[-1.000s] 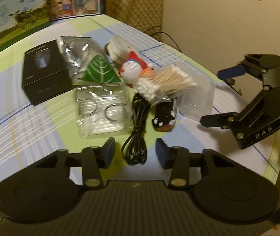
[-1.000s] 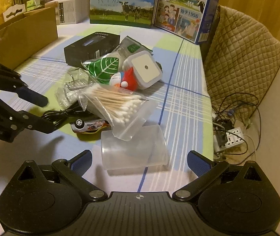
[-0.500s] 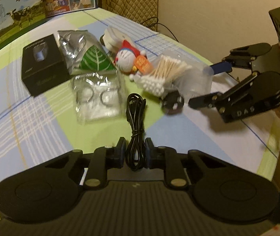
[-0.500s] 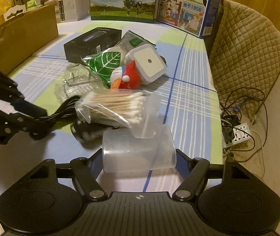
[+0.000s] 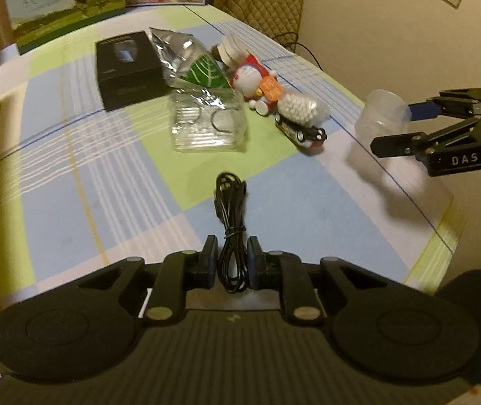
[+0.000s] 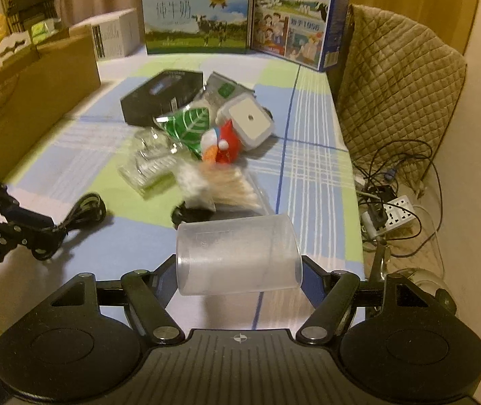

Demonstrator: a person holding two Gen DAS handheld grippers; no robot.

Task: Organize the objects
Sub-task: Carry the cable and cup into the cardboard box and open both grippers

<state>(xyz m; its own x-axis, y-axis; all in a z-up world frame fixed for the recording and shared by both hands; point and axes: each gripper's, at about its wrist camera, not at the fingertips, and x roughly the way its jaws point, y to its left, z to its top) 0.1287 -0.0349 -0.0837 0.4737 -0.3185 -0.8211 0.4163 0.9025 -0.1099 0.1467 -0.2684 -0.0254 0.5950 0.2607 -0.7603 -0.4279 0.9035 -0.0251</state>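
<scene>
My left gripper (image 5: 230, 265) is shut on a coiled black cable (image 5: 230, 226) and holds it above the checked tablecloth; it also shows in the right wrist view (image 6: 81, 211). My right gripper (image 6: 238, 270) is shut on a clear plastic cup (image 6: 238, 258) held on its side off the table; the cup also shows in the left wrist view (image 5: 380, 118). A pile remains mid-table: black box (image 5: 127, 69), green leaf packet (image 5: 203, 72), clear pack of hooks (image 5: 206, 125), Doraemon toy (image 5: 252, 79), cotton swab bag (image 5: 301, 109), toy car (image 5: 303, 131), white square case (image 6: 249, 119).
Milk cartons (image 6: 196, 20) stand at the table's far edge. A cardboard box (image 6: 27, 91) stands at the left. A quilted chair (image 6: 396, 94) and a power strip with cords (image 6: 396, 214) are beyond the table's right edge.
My left gripper lifted and pulled the cable back from the pile. My right gripper closed on the cup and raised it; the swab bag slid off onto the toy car.
</scene>
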